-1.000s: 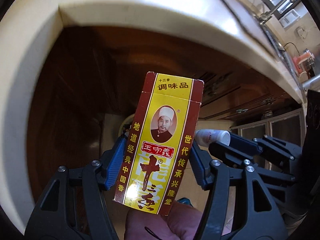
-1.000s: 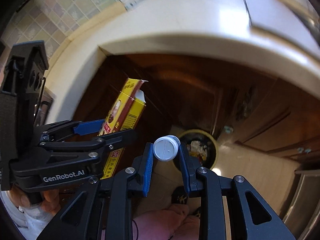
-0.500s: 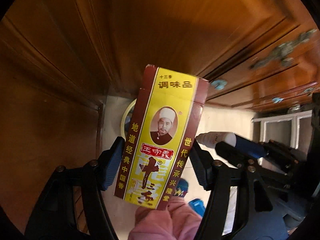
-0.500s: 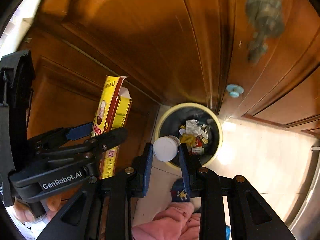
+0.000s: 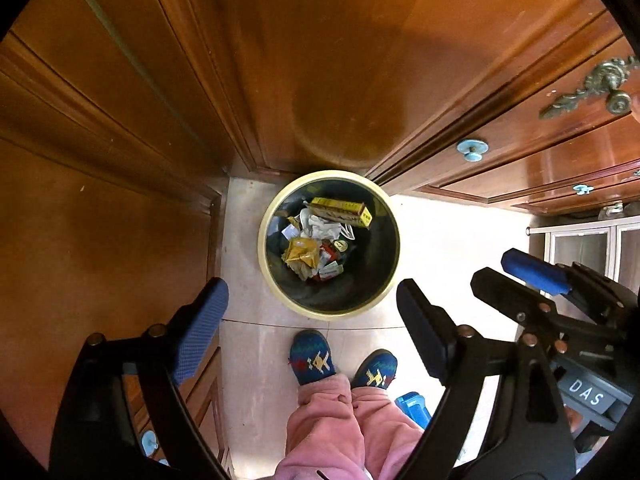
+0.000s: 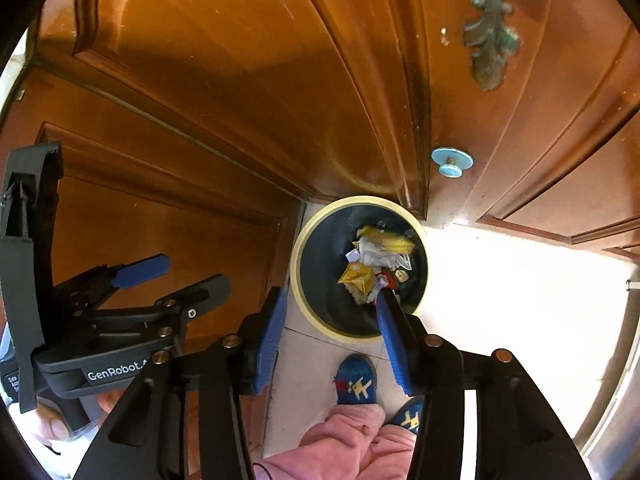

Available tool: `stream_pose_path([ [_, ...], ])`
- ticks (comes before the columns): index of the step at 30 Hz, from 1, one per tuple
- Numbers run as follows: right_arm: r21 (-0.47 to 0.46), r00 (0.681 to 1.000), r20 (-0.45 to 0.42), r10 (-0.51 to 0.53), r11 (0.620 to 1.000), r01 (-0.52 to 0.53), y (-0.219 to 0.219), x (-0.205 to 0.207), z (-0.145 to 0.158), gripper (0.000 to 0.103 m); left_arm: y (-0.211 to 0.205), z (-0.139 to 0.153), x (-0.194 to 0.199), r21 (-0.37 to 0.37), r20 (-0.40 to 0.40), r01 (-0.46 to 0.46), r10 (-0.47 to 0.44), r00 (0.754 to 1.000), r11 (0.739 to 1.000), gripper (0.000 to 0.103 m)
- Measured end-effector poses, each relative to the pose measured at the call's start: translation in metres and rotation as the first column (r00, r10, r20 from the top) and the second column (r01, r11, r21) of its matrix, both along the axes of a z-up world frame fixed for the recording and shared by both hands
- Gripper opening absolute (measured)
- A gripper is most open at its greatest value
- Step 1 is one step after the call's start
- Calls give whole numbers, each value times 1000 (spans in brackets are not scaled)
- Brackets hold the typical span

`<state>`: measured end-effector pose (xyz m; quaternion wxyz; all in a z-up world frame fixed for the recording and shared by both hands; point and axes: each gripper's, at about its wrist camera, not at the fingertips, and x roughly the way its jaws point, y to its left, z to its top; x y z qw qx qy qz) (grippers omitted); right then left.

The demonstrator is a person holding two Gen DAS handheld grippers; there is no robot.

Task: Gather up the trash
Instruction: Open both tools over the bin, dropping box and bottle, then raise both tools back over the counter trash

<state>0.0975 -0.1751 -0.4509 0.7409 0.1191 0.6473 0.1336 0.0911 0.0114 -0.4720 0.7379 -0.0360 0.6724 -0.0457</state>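
Bottom of both frames: pink trousers [image 5: 340, 428] and blue slippers [image 5: 312, 358] on pale floor [image 5: 440, 240].

Left gripper [image 5: 312, 312], lower frame of left view: jaws just been opening, now spread wide, nothing between them. Right gripper [image 6: 332, 312], lower centre of right view: jaws just been opening too, now apart, nothing held; right finger overlaps the near rim of the bin in picture only.

Mid-frame, beyond the fingers: bin [image 5: 280, 208], cream rim, dark inside, on floor in the cabinet corner. Yellow box [image 5: 340, 212] lying flat on top of the heap, upper part of bin. In right view same box [image 6: 388, 240] blurred. Bottle not made out among the scraps.

Far, upper frame: wooden cabinet doors [image 5: 280, 60].

Step judged: drop into bin, release done. Next move calls for lifting both grippers clear and seeking further trash.
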Motion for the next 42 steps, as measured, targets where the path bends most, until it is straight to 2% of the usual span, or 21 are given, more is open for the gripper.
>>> stream_pose_path([
  [5,0,1000,15,-2,1000,2,-9,-7,31,47,-12,32,-5,-1,14,-9,9,1000,1000,84],
  [9,3,1000,31,-5,1000,5,-19,-15,62,47,-19,74,-10,-6,39,-6,6,999,1000,84],
  [16,27,995,96,-28,999,26,-34,-33,151,48,-32,175,-19,10,128,40,-41,991,999,84],
  [24,52,977,204,-59,997,49,-44,-49,262,48,-39,293,-26,38,256,99,-105,961,994,84],
  [31,70,935,343,-92,995,72,-50,-62,364,52,-40,387,-28,78,397,154,-173,901,985,84],
  [34,59,906,413,-90,996,72,-47,-64,403,52,-44,421,-25,133,460,180,-222,860,975,84],
  [42,18,840,530,-112,993,120,-37,-51,486,54,-43,505,-6,163,599,218,-272,753,962,84],
])
